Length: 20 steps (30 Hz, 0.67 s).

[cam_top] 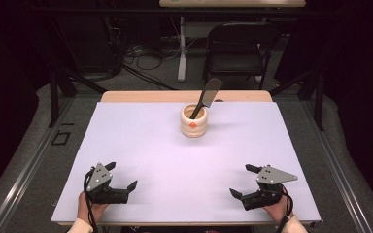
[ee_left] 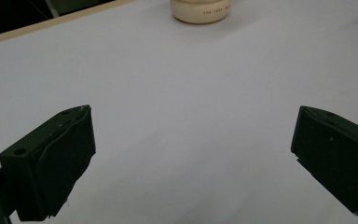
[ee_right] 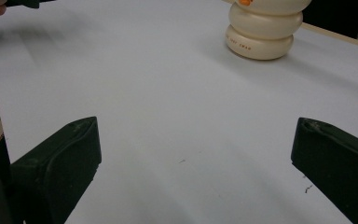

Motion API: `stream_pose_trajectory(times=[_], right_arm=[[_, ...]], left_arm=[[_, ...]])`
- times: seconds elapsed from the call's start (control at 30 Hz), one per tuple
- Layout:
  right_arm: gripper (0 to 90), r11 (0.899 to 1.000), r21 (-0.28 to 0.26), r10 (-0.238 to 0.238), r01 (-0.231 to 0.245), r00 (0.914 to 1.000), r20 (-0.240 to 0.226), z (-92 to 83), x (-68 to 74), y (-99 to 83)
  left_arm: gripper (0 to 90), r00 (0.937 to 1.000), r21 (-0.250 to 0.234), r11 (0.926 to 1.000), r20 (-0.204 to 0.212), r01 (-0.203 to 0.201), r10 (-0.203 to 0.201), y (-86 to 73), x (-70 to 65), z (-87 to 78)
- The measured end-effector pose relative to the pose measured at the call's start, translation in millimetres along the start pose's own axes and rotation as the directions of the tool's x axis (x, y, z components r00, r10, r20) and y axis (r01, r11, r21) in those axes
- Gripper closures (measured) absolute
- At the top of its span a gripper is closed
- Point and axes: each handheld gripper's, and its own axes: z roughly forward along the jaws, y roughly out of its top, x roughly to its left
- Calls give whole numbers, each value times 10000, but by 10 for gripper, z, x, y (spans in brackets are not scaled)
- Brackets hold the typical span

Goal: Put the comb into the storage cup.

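Standing toward the far middle of the white surface [cam_top: 141, 145] is one cream ribbed holder [cam_top: 194, 122] with one dark knife [cam_top: 207, 97] leaning in it. Well apart from it, near the front edge, two grippers rest: left gripper [cam_top: 124, 177] and right gripper [cam_top: 241, 180], each spread wide and empty.

Bright even light, soft shadows, dark surroundings
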Motion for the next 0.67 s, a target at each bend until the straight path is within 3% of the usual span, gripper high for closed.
stream_pose_trajectory(times=[0.67], right_arm=[[0, 9999, 108, -61, 61, 10000, -39, 5, 10, 5]], left_arm=[[0, 9999, -52, 10000, 158, 54, -54, -7, -20, -14]])
